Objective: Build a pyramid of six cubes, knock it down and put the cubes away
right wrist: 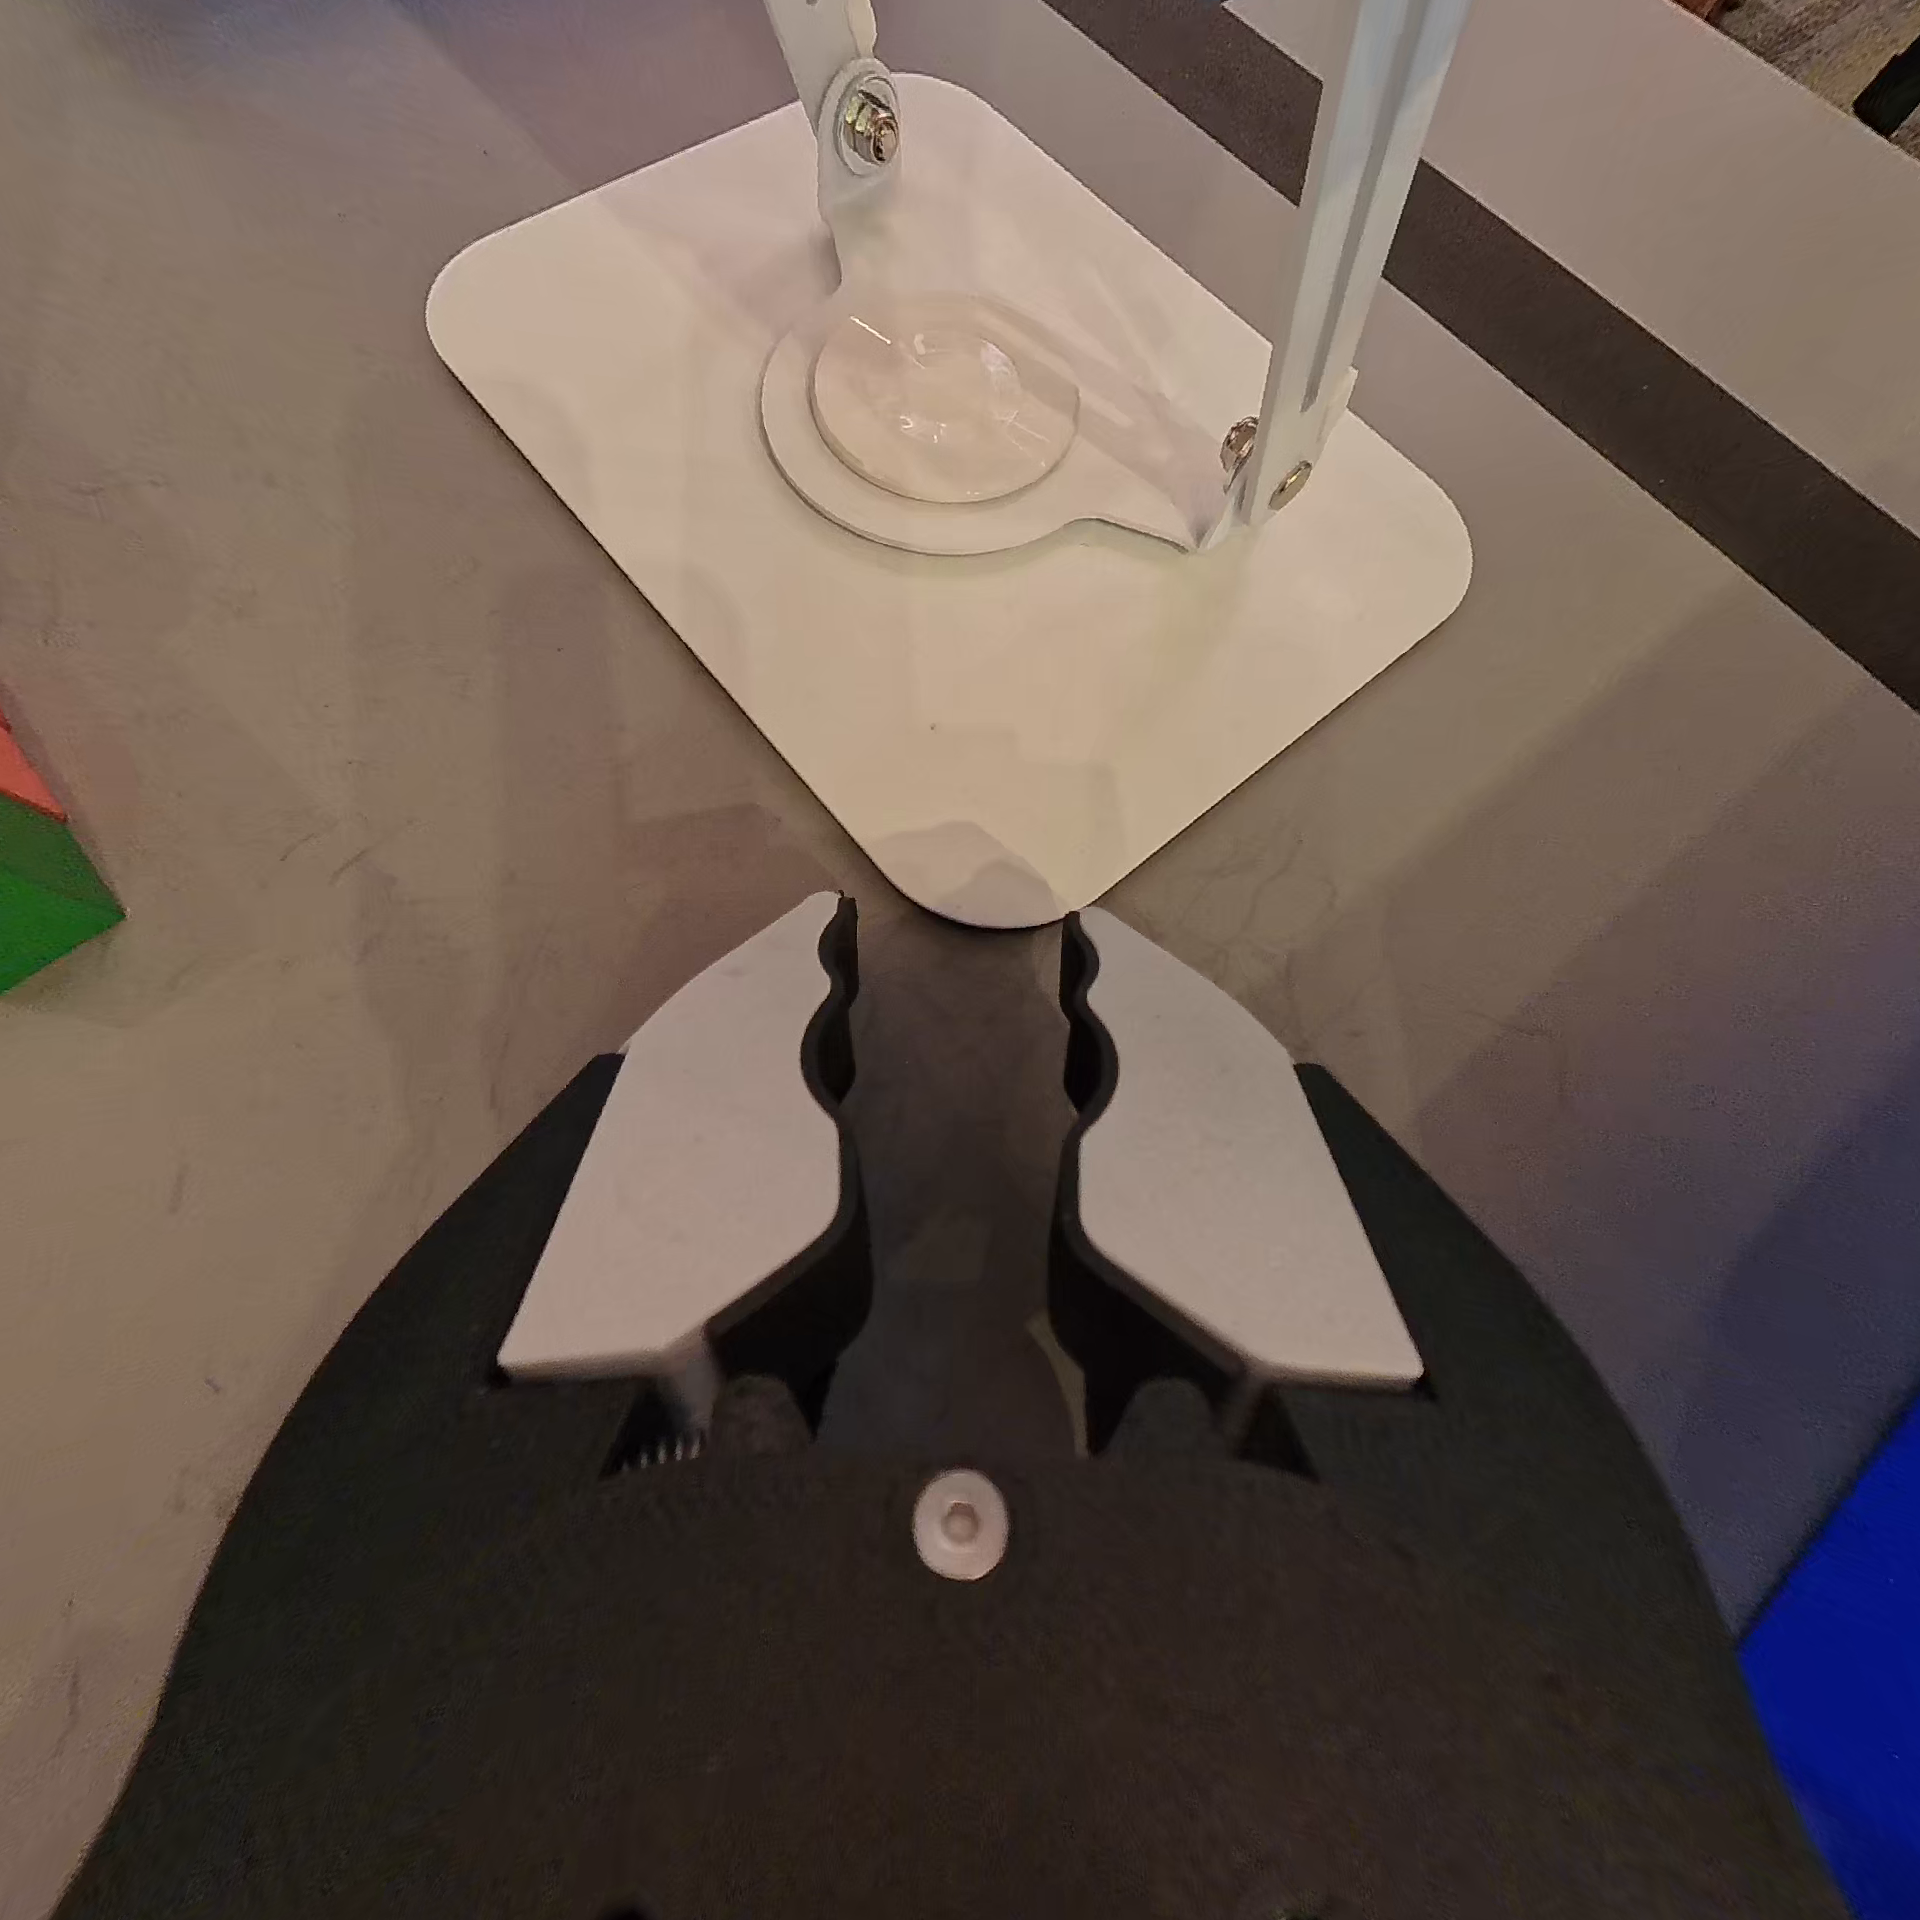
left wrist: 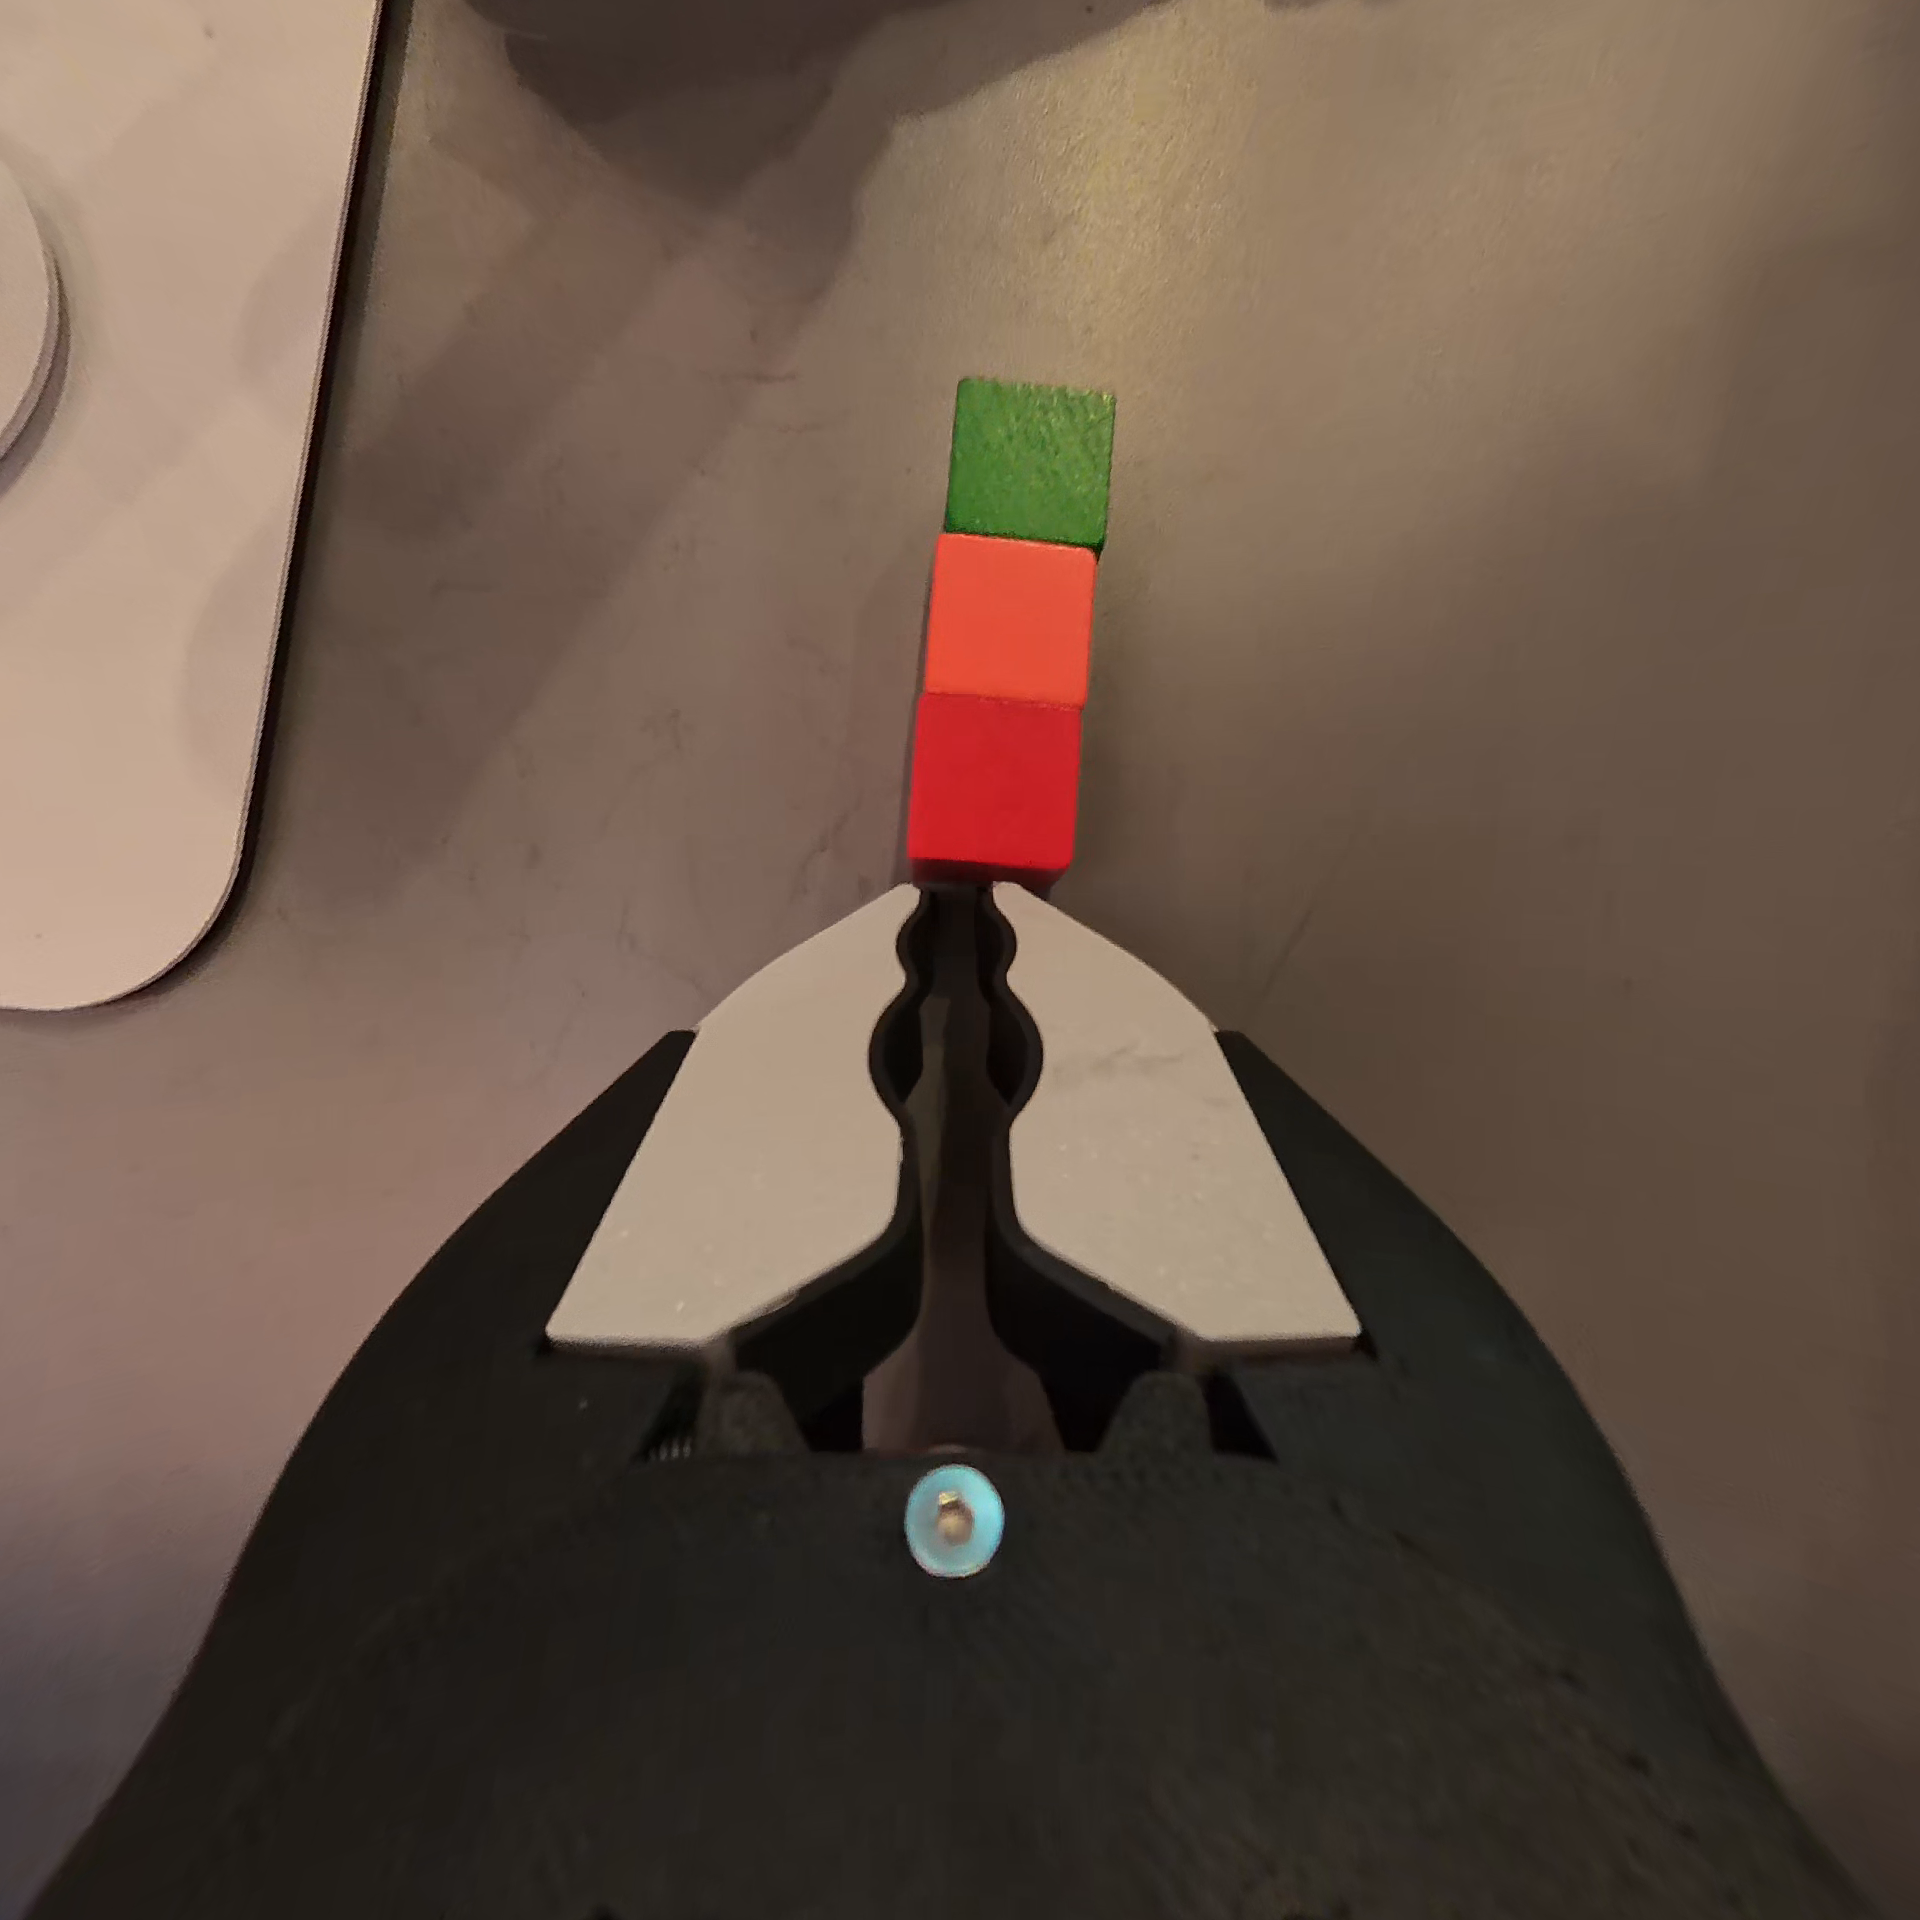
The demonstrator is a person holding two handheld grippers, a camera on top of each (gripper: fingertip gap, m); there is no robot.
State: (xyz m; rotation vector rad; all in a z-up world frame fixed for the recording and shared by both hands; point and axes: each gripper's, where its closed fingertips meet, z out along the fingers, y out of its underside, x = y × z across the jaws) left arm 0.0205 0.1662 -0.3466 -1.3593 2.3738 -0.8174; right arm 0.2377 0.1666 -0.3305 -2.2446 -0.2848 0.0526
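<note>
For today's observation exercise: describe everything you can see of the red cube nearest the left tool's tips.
The red cube is a small, matt-painted block with crisp edges, seemingly wood. It lies on the grey table as the nearest of three cubes in a straight row, its far face against the orange cube, with the green cube beyond. Its top face is deep red, its near edge brighter. The left tool, nearly closed, sits right at its near edge; whether they touch cannot be told.

Right gripper (right wrist: 958, 914), fingers apart and bare, before white stand base (right wrist: 1039, 727).
</note>
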